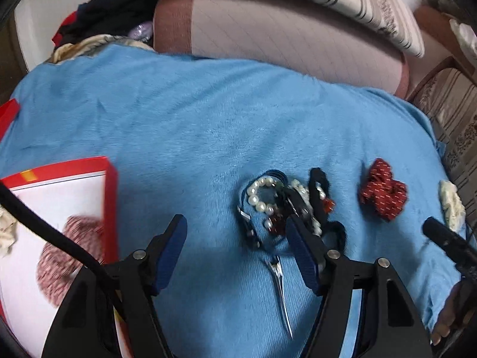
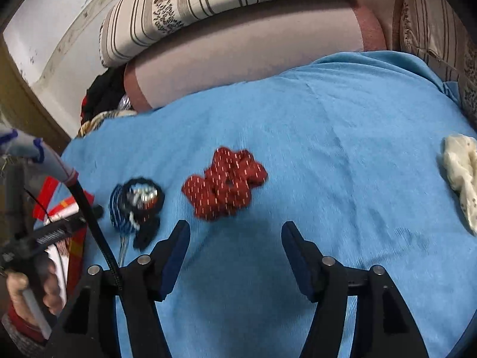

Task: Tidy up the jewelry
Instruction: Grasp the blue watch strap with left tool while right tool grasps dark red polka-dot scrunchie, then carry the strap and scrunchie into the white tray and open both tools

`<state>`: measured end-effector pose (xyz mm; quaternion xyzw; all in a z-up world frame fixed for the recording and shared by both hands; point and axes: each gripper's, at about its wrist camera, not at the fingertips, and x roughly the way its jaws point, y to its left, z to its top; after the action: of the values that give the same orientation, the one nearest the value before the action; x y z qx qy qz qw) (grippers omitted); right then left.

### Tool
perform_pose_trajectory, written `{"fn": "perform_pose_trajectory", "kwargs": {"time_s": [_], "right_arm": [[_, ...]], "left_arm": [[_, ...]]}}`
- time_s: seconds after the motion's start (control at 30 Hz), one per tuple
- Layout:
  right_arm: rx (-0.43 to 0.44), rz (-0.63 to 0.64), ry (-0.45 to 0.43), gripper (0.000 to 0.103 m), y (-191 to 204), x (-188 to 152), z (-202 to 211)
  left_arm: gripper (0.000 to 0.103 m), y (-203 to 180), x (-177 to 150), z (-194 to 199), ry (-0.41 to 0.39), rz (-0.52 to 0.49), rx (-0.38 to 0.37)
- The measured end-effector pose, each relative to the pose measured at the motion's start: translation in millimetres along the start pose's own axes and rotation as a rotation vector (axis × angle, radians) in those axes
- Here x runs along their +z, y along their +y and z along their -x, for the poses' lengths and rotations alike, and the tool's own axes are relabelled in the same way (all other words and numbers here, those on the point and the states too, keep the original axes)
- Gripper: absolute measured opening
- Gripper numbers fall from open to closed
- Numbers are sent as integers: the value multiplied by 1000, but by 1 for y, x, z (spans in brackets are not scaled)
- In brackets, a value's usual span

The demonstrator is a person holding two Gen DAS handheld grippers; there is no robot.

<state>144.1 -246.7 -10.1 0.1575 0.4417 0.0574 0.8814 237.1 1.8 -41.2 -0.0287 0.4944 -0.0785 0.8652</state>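
Note:
A heap of jewelry (image 1: 280,205) lies on the blue cloth (image 1: 179,119): a pearl bracelet (image 1: 262,194), dark red beads, a black band (image 1: 320,197) and a blue striped band. Small scissors (image 1: 280,286) lie just below it. My left gripper (image 1: 235,223) is open and empty, its right fingertip at the heap. The heap also shows in the right wrist view (image 2: 135,205). A red scrunchie (image 2: 225,186) lies just beyond my right gripper (image 2: 235,228), which is open and empty. A cream scrunchie (image 2: 460,170) lies at the far right.
A red and white box (image 1: 59,226) with a pinkish scrunchie (image 1: 68,256) inside sits at the left. Pink and striped cushions (image 1: 298,29) lie behind the cloth. Dark clothes (image 1: 113,15) are piled at the back left. The left gripper's cable (image 1: 59,238) crosses the box.

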Motion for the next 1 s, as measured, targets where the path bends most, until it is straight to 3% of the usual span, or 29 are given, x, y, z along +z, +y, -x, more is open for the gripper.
{"fn": "perform_pose_trajectory", "kwargs": {"time_s": [0.17,0.23,0.3,0.37,0.5,0.57,0.67,0.7,1.0], "right_arm": [[17,-14,-3,74,-1,15,-21],[23,-24,3,74,1,21,-30],[23,-29,9,74,3,23,-39],[13,-30,15,74,5,25,-46],[-18,-20,24,70,8,27,-55],[-32,-8,33,42,9,27,-57],[-39,8,32,16,10,28,-56],[-43,13,27,13,11,28,-52],[-75,78,-83,11,29,31,8]], "left_arm": [[58,1,8,-25,18,8,-22],[43,0,11,-27,10,-6,-39],[6,1,13,-30,36,3,-78],[5,3,13,-31,50,18,-104],[3,-1,8,-21,20,4,-78],[3,-2,7,-12,3,3,-69],[3,-2,5,7,-35,-4,-53],[3,-2,5,15,-48,-2,-54],[3,8,-7,84,-153,12,-29]]}}
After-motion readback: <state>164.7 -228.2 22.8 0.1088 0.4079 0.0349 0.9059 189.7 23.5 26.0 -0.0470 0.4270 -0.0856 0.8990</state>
